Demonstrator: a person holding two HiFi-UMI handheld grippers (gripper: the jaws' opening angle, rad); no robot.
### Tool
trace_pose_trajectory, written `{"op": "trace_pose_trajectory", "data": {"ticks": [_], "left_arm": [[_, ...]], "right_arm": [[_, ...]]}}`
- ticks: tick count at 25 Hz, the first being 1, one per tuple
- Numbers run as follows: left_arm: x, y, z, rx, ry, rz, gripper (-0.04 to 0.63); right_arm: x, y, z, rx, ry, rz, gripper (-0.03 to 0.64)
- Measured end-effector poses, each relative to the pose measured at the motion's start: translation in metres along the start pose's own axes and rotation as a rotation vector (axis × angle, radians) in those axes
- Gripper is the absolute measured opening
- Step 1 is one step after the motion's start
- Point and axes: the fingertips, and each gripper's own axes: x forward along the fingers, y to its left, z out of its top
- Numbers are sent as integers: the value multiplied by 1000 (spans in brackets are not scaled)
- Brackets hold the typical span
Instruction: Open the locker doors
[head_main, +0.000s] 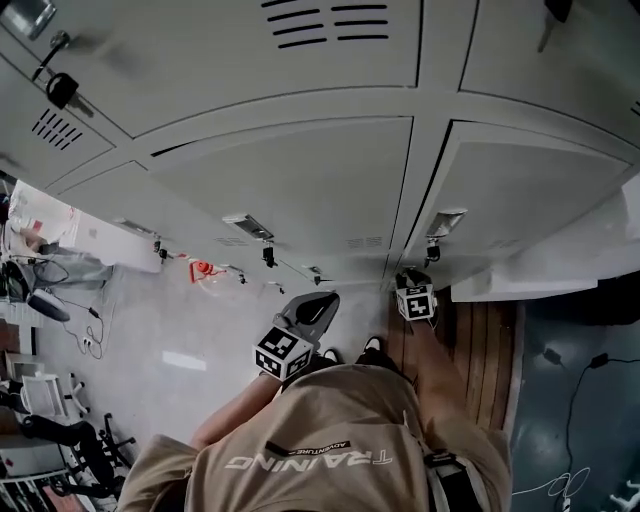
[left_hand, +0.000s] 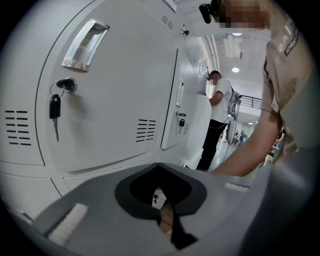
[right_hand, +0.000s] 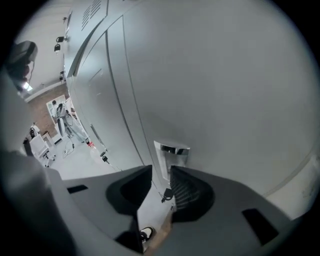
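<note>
Chrome handle (right_hand: 172, 150) past parted right gripper (right_hand: 161, 172); key (left_hand: 54, 112) past clenched, empty left gripper (left_hand: 159, 168).

bystander (left_hand: 218, 115) standing in background | wooden floor strip (head_main: 492, 350) right | orange object (head_main: 202, 268) on grey floor (head_main: 180, 340)

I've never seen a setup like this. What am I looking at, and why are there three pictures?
There is no robot here. A person holds a two-jaw gripper in each hand and faces grey lockers. One picture comes from a camera on their head, looking steeply down. The other two come from cameras riding on the grippers. The left gripper has its jaws together and holds nothing; a key hangs from a lock ahead of it. The right gripper has its jaws apart and points at a door handle without gripping it.
</note>
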Motion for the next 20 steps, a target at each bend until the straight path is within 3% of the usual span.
{"op": "trace_pose_trajectory", "data": {"ticks": [5,13,20], "left_arm": [[0,7,-4,-47,-4,47,6],[-1,7,-10,-76,-2,56,7],[3,-4,-6,-59,-14,-15,7]], "right_arm": [[5,6,8,-83,-15,-9,83],[-3,16,-3,-40,1,3,94],[-49,27,-46,63,-25,-52,97]]}}
